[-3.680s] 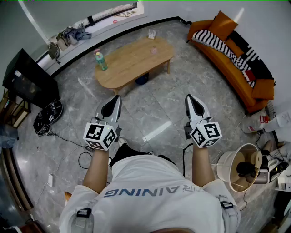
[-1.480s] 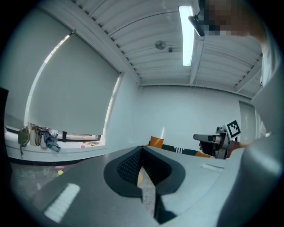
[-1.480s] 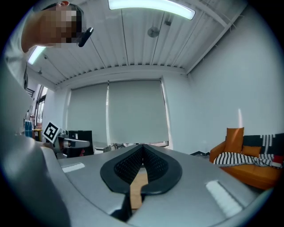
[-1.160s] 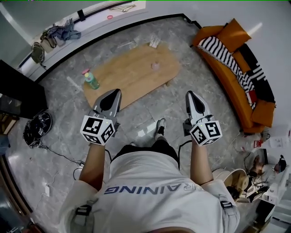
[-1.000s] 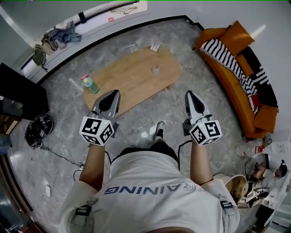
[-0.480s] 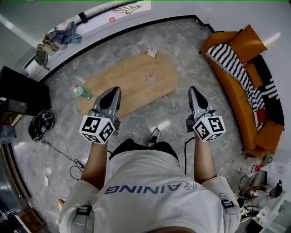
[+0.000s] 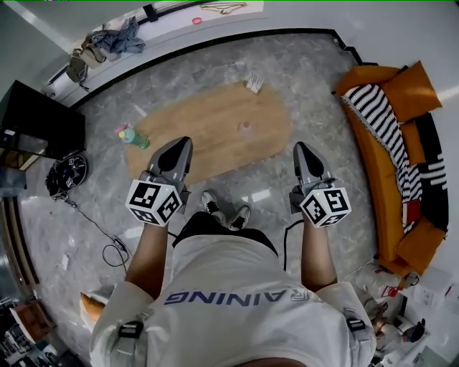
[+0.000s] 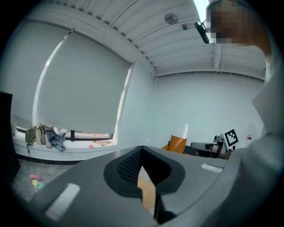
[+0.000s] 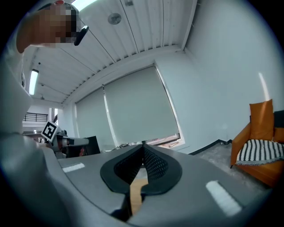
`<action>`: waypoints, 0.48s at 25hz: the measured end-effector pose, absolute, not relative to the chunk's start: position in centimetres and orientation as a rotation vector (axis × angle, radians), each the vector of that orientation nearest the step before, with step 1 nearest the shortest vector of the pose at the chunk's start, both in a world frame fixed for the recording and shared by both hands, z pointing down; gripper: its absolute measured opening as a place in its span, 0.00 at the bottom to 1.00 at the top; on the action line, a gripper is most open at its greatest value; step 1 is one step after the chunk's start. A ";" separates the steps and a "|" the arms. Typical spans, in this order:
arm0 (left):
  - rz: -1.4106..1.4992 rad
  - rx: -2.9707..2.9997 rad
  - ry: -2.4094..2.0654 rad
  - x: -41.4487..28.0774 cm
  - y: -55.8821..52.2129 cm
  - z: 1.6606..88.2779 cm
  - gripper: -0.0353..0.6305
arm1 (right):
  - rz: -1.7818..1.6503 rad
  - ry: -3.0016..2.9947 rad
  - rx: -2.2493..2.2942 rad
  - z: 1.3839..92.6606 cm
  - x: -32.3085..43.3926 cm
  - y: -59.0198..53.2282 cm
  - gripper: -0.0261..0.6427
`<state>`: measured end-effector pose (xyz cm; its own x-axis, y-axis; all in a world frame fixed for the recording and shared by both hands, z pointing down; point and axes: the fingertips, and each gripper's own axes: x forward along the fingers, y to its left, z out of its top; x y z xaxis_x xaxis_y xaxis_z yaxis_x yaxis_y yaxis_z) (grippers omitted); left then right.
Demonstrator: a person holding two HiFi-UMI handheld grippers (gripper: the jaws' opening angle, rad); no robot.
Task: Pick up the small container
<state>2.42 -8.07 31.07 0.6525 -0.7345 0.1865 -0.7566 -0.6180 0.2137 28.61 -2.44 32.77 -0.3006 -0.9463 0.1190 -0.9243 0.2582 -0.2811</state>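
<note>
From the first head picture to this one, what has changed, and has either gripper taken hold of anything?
The person has walked up to the table. It was far ahead and now lies right in front of the left gripper and the right gripper. Nothing was taken hold of or let go. Unchanged: both grippers' jaws are shut and empty, held out side by side; the small container and the bottle stand untouched on the table.

This is a living room in a home. A low oval wooden surface (image 7: 215, 132) stands on grey marble floor (image 7: 308, 61) at twelve o'clock. An orange sofa (image 7: 410, 84) with a striped throw (image 7: 380, 115) lines the wall at three. A dark screen (image 7: 39, 122) sits at ten, and clothes (image 7: 118, 39) lie heaped on the window ledge (image 7: 179, 18) at eleven.
</note>
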 end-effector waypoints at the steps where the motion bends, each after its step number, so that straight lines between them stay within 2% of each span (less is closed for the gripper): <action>1: 0.107 2.597 -1.204 2.3 -8.7 31.2 0.05 | -0.450 2.446 -1.808 32.6 28.4 -3.3 0.06; 7: 0.035 2.578 -1.235 -0.3 -11.9 30.7 0.05 | -0.396 2.546 -1.771 31.1 25.4 -8.0 0.06; 12: 0.026 2.572 -1.309 -5.5 -15.1 31.1 0.05 | -0.278 2.612 -1.701 29.1 20.1 -12.2 0.06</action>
<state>-5.51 -15.06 31.10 0.5951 -0.7930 0.1302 -0.7976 -0.5629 0.2170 20.05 -12.24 29.09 -0.4093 -0.9083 0.0866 -0.9061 0.3935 -0.1551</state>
